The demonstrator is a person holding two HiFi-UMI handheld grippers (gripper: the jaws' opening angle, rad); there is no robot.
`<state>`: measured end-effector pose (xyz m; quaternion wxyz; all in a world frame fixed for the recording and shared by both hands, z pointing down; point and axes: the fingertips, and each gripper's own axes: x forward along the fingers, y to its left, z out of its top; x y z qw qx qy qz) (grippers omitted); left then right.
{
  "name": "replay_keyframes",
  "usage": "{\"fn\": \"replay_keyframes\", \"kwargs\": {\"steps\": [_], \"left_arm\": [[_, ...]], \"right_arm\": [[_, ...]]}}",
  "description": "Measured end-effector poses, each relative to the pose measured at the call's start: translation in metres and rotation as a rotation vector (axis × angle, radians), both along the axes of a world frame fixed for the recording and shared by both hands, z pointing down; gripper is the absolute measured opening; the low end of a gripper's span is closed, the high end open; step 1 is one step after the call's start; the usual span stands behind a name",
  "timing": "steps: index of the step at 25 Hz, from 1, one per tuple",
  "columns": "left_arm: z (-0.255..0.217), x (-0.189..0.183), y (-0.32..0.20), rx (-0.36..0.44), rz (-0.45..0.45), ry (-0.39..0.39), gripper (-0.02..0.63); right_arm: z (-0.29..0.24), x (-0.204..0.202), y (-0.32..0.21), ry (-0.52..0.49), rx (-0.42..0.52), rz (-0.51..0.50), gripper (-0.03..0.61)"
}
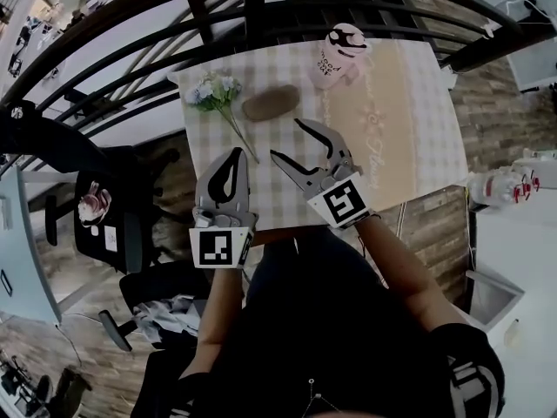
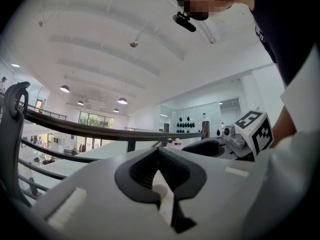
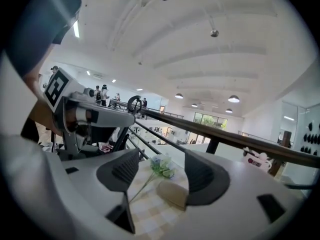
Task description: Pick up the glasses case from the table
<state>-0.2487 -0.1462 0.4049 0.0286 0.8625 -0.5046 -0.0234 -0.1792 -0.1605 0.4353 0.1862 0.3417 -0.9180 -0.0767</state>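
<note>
The glasses case [image 1: 271, 103] is a brown oval lying on the checked tablecloth [image 1: 287, 190], near the far side of the table. My right gripper [image 1: 285, 139] hovers just short of it, open, with nothing between its fingers. In the right gripper view the case [image 3: 172, 194] lies on the cloth ahead, partly hidden by the right pad [image 3: 200, 176] of the right gripper [image 3: 161, 171]. My left gripper [image 1: 233, 157] hangs over the table's near left part, shut and empty; in its own view the left gripper [image 2: 158, 150] has its black pads meeting.
A small bunch of flowers [image 1: 213, 91] lies left of the case, its stem running toward me. A pink cup [image 1: 341, 55] stands at the table's far right. A dark railing [image 1: 261, 7] runs behind the table. A chair [image 1: 113, 220] stands to the left.
</note>
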Motion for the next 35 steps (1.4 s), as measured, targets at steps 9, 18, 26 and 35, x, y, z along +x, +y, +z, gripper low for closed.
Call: {"fn": "replay_keyframes", "kwargs": {"steps": [9, 18, 26, 35], "left_arm": [[0.04, 0.008, -0.013, -0.122, 0.001, -0.069, 0.011], [0.059, 0.026, -0.032, -0.191, -0.023, -0.071, 0.011], [0.075, 0.027, -0.046, -0.229, -0.067, -0.097, 0.011], [0.09, 0.026, -0.059, -0.269, -0.096, -0.104, 0.011]], "right_arm": [[0.048, 0.013, -0.03, 0.059, -0.077, -0.036, 0.258], [0.082, 0.015, -0.058, 0.159, -0.103, -0.174, 0.261], [0.111, 0.011, -0.083, 0.2, -0.14, -0.261, 0.268], [0.143, 0.012, -0.103, 0.278, -0.198, -0.313, 0.282]]}}
